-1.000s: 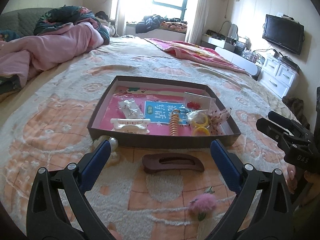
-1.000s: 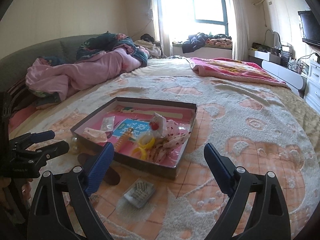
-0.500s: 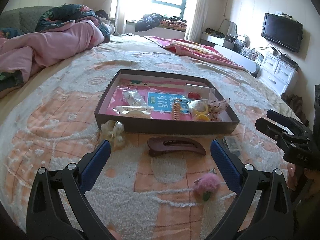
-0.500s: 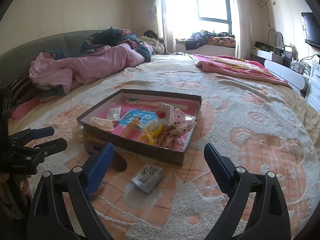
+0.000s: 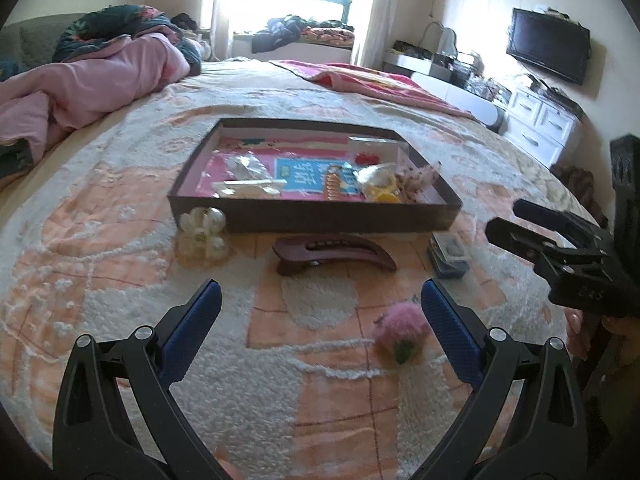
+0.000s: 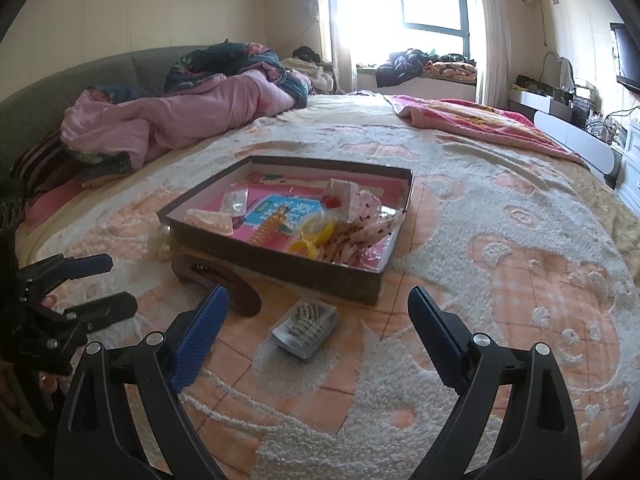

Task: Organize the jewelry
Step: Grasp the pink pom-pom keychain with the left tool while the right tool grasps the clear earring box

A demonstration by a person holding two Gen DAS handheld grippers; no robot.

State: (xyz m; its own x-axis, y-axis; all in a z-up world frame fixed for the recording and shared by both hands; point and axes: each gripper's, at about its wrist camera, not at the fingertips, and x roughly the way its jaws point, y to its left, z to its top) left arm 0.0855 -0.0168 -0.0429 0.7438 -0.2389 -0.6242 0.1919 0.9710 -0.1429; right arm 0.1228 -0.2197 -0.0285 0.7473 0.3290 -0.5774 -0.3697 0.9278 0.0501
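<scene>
A dark shallow box [image 5: 312,222] with a pink floor lies on the bed and holds several hair pieces; it also shows in the right wrist view [image 6: 280,268]. In front of it lie a brown hair clip [image 5: 334,254] [image 6: 224,282], a pearl flower piece [image 5: 204,232], a pink pompom [image 5: 400,330] and a small clear case [image 5: 448,258] [image 6: 306,326]. My left gripper [image 5: 318,320] is open and empty, short of the clip. My right gripper [image 6: 316,322] is open and empty, above the clear case.
The bedspread [image 6: 500,280] is peach and white. A pink quilt [image 5: 80,84] is heaped at the back left. A red blanket [image 6: 472,120] lies at the back right. A white dresser [image 5: 540,124] and a wall TV [image 5: 548,50] stand to the right.
Both grippers have drawn back and lowered, so the box looks farther off. More of the bedspread and the loose pieces in front of the box show. Both stay open.
</scene>
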